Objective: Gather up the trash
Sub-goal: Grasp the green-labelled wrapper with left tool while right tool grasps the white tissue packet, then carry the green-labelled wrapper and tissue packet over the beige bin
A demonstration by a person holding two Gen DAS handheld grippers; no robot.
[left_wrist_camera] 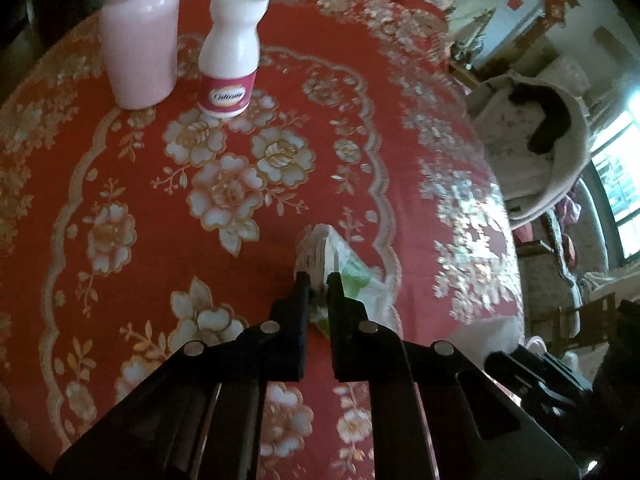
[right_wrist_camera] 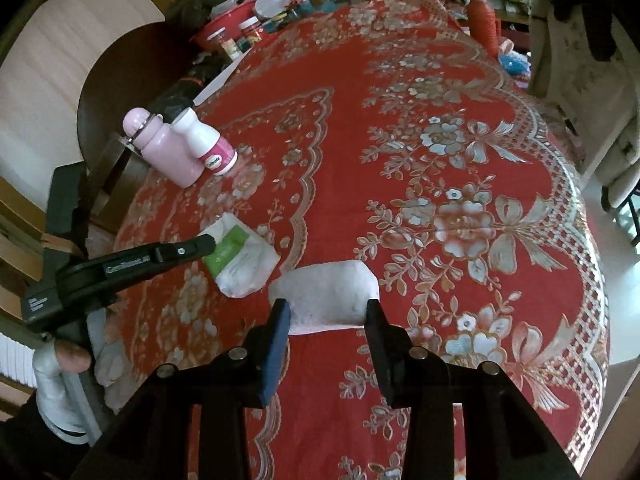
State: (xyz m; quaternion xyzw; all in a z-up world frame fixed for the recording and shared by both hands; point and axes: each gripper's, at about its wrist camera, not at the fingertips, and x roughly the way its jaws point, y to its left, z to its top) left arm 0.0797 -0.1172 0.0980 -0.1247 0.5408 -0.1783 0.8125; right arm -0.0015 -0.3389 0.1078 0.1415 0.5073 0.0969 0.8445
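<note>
A crumpled white and green wrapper [left_wrist_camera: 340, 264] lies on the red floral tablecloth [left_wrist_camera: 160, 216]. My left gripper [left_wrist_camera: 318, 278] is shut on the wrapper's near edge. The right wrist view shows that wrapper [right_wrist_camera: 244, 260] with the left gripper [right_wrist_camera: 200, 246] reaching it from the left. A white crumpled piece of trash [right_wrist_camera: 324, 292], pinkish underneath, sits between the fingers of my right gripper [right_wrist_camera: 326, 308], which is shut on it just above the cloth.
A pink jar [left_wrist_camera: 138, 36] and a white bottle with a pink label [left_wrist_camera: 232, 52] stand at the far left of the table. Jars, a red bowl [right_wrist_camera: 228, 24] and clutter crowd the far edge. Chairs [left_wrist_camera: 536, 152] stand beyond the right edge. A gloved hand [right_wrist_camera: 60, 376] holds the left tool.
</note>
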